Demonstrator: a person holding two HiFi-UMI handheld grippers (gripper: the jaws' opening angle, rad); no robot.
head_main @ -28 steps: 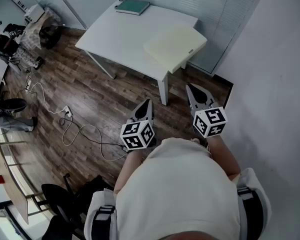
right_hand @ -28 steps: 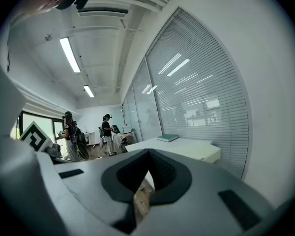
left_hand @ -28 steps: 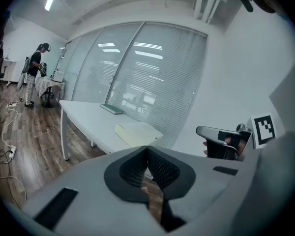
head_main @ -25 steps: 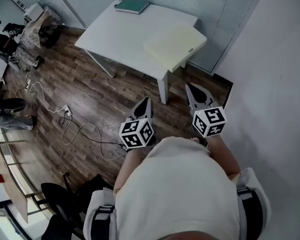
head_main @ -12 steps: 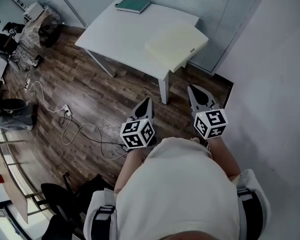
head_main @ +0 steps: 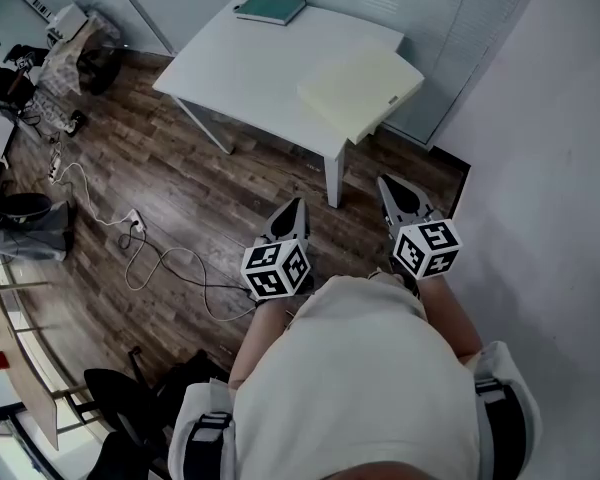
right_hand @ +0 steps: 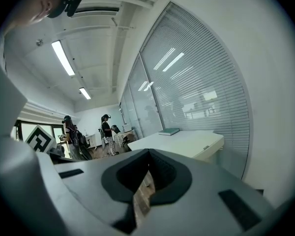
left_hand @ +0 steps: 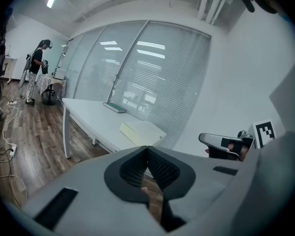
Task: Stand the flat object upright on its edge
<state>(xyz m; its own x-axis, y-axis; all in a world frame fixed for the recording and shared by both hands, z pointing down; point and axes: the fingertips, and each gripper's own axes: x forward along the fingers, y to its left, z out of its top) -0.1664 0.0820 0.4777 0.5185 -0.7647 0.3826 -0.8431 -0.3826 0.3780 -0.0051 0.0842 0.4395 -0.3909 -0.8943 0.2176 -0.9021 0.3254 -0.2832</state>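
the fingers [left_hand: 132, 170] of my left gripper [left_hand: 147, 147] are pressed together tip to tip with nothing between them; the right gripper [right_hand: 148, 152] is the same, fingers together and empty; both hang low in front of my chest, side by side over the wooden floor [head_main: 210, 198], pointing towards the desk [head_main: 250, 68] but well short of it; the nearest desk leg [head_main: 333, 176] stands just ahead of the two tips.

on the desk the cream board [head_main: 360, 90] lies flat at the near corner, one edge hanging a little past the desk edge; a green book [head_main: 270, 9] lies flat at the far side, well apart from it; i take the board for the flat thing to stand up, though the book would fit the words too.

in the last second little has changed; the fingers have stayed together, the grippers have held their place against my body, and the desk has only slid slightly across my view, so i have shifted or turned a touch towards it; to my mind that means the job has not begun; i must close in and part the fingers before either can take the board's overhanging edge.
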